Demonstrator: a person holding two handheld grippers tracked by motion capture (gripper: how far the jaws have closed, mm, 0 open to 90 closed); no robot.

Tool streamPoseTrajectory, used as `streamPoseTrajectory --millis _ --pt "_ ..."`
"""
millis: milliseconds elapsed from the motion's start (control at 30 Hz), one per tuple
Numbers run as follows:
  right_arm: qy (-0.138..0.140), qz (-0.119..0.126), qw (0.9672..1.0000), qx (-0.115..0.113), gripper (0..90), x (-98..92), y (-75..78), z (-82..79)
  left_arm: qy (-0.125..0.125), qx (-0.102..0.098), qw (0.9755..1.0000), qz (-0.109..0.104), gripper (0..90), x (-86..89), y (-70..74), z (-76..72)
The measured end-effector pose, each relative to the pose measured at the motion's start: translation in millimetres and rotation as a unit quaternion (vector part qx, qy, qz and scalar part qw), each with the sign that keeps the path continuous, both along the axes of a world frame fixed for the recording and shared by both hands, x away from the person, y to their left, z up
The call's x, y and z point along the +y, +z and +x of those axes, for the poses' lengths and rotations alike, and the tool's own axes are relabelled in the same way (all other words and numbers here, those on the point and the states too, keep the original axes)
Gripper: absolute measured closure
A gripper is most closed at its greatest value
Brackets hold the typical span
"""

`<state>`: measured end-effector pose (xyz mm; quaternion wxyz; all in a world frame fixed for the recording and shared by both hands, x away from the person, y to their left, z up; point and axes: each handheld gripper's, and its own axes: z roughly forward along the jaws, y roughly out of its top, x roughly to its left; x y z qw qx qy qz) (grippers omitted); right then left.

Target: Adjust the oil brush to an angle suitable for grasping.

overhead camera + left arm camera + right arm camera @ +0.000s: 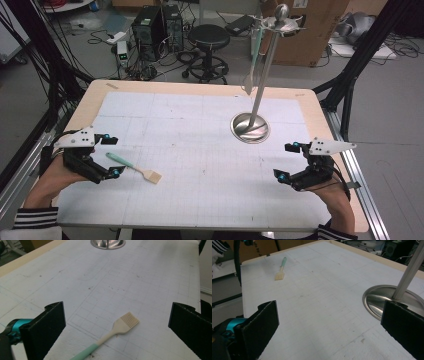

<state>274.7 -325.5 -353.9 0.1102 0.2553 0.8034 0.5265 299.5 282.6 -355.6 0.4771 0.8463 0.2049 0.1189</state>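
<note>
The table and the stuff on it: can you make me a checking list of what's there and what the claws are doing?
Surface: white gridded mat on a wooden table, a few small specks.
Job's things: brush with mint handle lying flat near the left claw; steel stand with another utensil hanging from its top.
Clutter: nothing seen on the mat.
Claws: left claw open, brush lies between its jaws, untouched; right claw open, holding nothing.
Cables: many on the floor behind.
Surroundings: black stool, computer towers, cardboard box.

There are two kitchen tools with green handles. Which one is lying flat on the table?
The brush with the cream bristles, lying by the left gripper. The other green-handled utensil hangs from the metal stand, off the table.
</note>
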Motion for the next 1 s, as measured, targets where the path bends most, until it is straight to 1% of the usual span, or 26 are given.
streamPoseTrajectory --millis 67,133,167,200,233,300,367,433,467,500,567,600,700,733,767,800,833,867,933,967,1000 --pt "-0.002 0.004 1.0 -0.002 0.1 -1.8 0.5 -0.6 0.003 -0.005 0.9999 0.012 3.3 -1.2 5.4 4.3" --pt "-0.004 0.007 1.0 -0.003 0.1 -2.7 1.0 -1.3 -0.003 -0.008 0.9999 0.014 4.5 -0.7 12.5 8.1" --pt "-0.005 0.008 1.0 -0.003 0.1 -2.7 1.1 -1.8 -0.005 -0.011 0.9998 0.017 7.2 0.2 16.6 9.8" --pt "-0.005 0.007 1.0 -0.004 0.0 -2.5 1.3 -2.0 -0.005 -0.013 0.9998 0.015 8.1 1.0 20.4 11.4" --pt "-0.003 0.006 1.0 -0.004 0.0 -2.1 1.5 -2.4 -0.007 -0.012 0.9998 0.016 8.3 2.3 24.3 13.2" --pt "-0.002 0.003 1.0 -0.006 0.0 -1.5 2.1 -2.9 -0.014 -0.013 0.9996 0.023 12.0 4.1 31.1 16.4" --pt "0.0 0.005 1.0 -0.007 0.1 -0.6 2.9 -3.4 -0.013 -0.009 0.9994 0.03 13.3 3.5 36.8 19.6" --pt "0.0 0.003 1.0 -0.008 0.0 -0.3 3.6 -3.4 -0.025 -0.006 0.9988 0.042 18.0 2.0 41.7 23.5" --pt "-0.001 0.004 1.0 -0.008 0.0 -0.3 3.9 -3.3 -0.034 -0.003 0.9984 0.045 21.4 0.8 43.0 26.2" --pt "-0.002 0.004 1.0 -0.007 0.0 -0.4 4.0 -3.1 -0.035 0.002 0.9981 0.05 25.0 -0.8 44.0 28.8" --pt "-0.002 0.003 1.0 -0.008 0.1 -0.4 3.5 -2.0 -0.034 0.008 0.9972 0.066 29.5 -4.8 45.3 33.8" --pt "-0.001 0.001 1.0 -0.008 0.0 -0.3 3.2 -1.4 -0.037 0.01 0.9965 0.074 31.7 -6.5 46.0 36.3" --pt "-0.003 0.002 1.0 -0.007 0.0 -0.7 2.8 0.0 -0.038 0.013 0.9949 0.093 40.9 -11.9 47.2 43.2" --pt "-0.003 0.004 1.0 -0.006 0.0 -0.8 2.9 0.1 -0.043 0.013 0.9941 0.099 44.3 -13.0 47.3 45.6" --pt "-0.003 0.004 1.0 -0.006 0.0 -1.1 3.0 0.3 -0.043 0.017 0.9936 0.102 47.4 -14.6 46.8 47.0" --pt "-0.003 0.004 1.0 -0.006 0.1 -1.5 3.0 0.3 -0.047 0.019 0.9922 0.114 50.3 -15.3 47.0 49.2" --pt "-0.004 0.004 1.0 -0.008 0.0 -1.8 3.1 0.3 -0.049 0.019 0.9914 0.12 53.5 -16.4 46.4 50.9" --pt "-0.005 0.004 1.0 -0.007 0.0 -2.1 3.4 -0.1 -0.052 0.02 0.99 0.13 56.9 -16.8 46.5 52.7" --pt "-0.004 0.004 0.9999 -0.011 0.0 -2.7 3.7 -0.4 -0.052 0.029 0.9894 0.132 62.8 -17.5 45.4 55.8" --pt "-0.003 0.005 0.9999 -0.009 0.0 -2.9 3.8 -0.9 -0.054 0.032 0.9887 0.136 65.3 -17.1 45.1 57.6" --pt "-0.004 0.004 0.9999 -0.009 0.1 -3.2 4.1 -1.4 -0.054 0.035 0.9885 0.137 68.2 -17.1 43.9 59.1"
